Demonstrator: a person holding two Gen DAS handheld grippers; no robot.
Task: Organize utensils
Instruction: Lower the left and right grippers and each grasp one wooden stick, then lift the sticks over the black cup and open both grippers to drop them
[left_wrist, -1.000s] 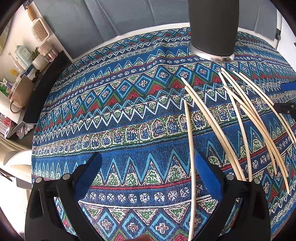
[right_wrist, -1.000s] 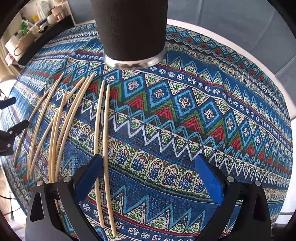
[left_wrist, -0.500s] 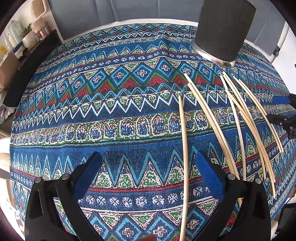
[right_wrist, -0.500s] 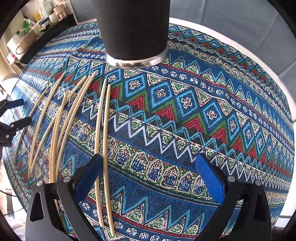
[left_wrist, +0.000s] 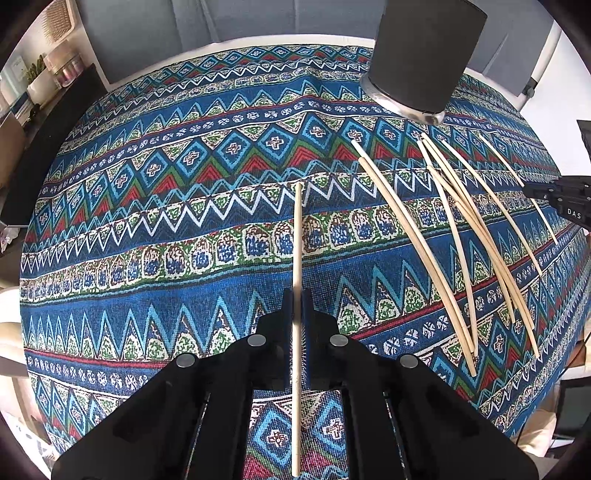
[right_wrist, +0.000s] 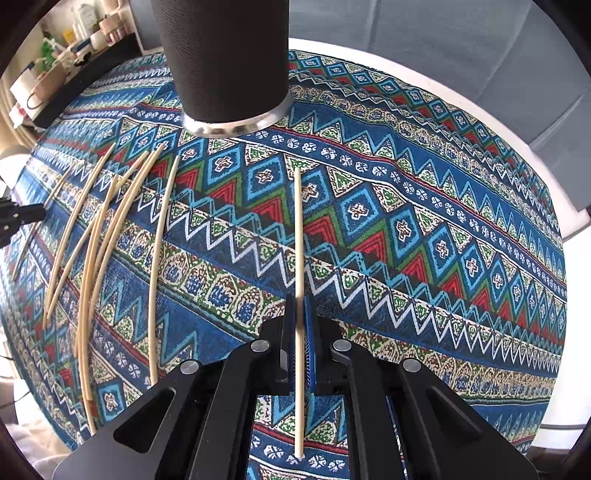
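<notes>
Both grippers are closed, each on a single chopstick. Left gripper (left_wrist: 296, 295) pinches its chopstick (left_wrist: 297, 236) between the blue pads, the stick running straight ahead over the patterned tablecloth (left_wrist: 166, 229) with its rear end passing back under the gripper body. Right gripper (right_wrist: 300, 301) has its pads closed the same way on another chopstick (right_wrist: 299, 229), which also points straight ahead.

Beyond the left gripper's tips, the cloth toward the left and far edges of the tabletop lies bare. To its right a loose fan of chopsticks (left_wrist: 461, 236) spreads on the cloth, reaching toward the right edge, some crossing one another. In the right wrist view the same loose sticks (right_wrist: 110, 229) lie left of the held one, and the cloth to the right is open out to the white table rim (right_wrist: 498, 110).

Farthest off, a dark cylindrical holder with a metal base ring (left_wrist: 421, 59) stands near the far edge, just beyond the fan's far ends; from the right wrist it (right_wrist: 225, 62) stands ahead and slightly left.
</notes>
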